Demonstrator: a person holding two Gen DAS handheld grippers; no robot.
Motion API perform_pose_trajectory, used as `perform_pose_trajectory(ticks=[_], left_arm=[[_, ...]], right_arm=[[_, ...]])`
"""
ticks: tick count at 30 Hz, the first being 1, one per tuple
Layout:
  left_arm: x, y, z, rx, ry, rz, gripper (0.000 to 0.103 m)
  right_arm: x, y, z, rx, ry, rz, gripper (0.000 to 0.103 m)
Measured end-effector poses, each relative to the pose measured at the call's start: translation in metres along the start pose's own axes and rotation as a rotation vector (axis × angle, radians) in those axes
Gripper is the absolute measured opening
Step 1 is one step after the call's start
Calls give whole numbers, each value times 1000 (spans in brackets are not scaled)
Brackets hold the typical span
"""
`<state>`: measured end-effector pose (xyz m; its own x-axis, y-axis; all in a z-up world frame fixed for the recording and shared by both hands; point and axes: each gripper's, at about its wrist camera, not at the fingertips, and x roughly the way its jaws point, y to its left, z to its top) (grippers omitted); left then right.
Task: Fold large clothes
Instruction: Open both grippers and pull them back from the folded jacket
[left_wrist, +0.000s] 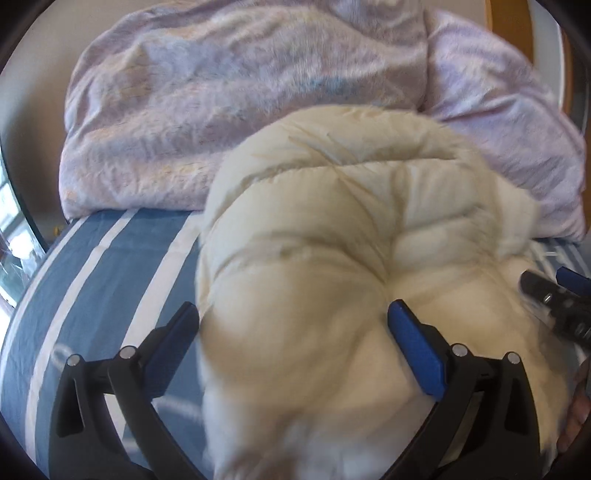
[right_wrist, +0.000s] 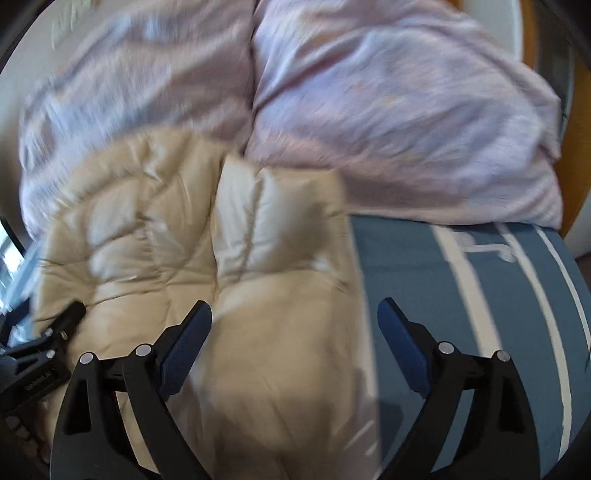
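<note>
A cream quilted puffer jacket (left_wrist: 332, 240) lies bunched on a blue bed sheet with white stripes (left_wrist: 110, 266). My left gripper (left_wrist: 291, 314) is open, its blue-padded fingers spread on either side of the jacket's near bulge, not clamped. The right gripper shows at the right edge of the left wrist view (left_wrist: 554, 299). In the right wrist view the jacket (right_wrist: 184, 258) fills the left half. My right gripper (right_wrist: 293, 314) is open over the jacket's right edge and the sheet (right_wrist: 461, 295). The left gripper (right_wrist: 62, 328) shows at the far left, on the jacket.
A bulky lilac-pink duvet (left_wrist: 221, 92) is piled across the back of the bed, also in the right wrist view (right_wrist: 388, 110). A wooden frame (right_wrist: 580, 155) stands at the right. A window (left_wrist: 11, 229) is at the far left.
</note>
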<state>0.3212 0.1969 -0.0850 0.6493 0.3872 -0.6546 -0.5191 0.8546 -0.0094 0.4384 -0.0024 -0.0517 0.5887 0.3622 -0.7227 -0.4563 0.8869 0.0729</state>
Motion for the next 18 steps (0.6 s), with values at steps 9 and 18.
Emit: perform_pose_trajectory(ticks=[9,18], left_arm=[[-116,27,-64,-23,-31,-101,101],[-192,24,-128,-36,-10,-89,101]], right_arm=[[-107,-3,-83,-9,28,101,102],[-157,3,-143,18,29,173,102]])
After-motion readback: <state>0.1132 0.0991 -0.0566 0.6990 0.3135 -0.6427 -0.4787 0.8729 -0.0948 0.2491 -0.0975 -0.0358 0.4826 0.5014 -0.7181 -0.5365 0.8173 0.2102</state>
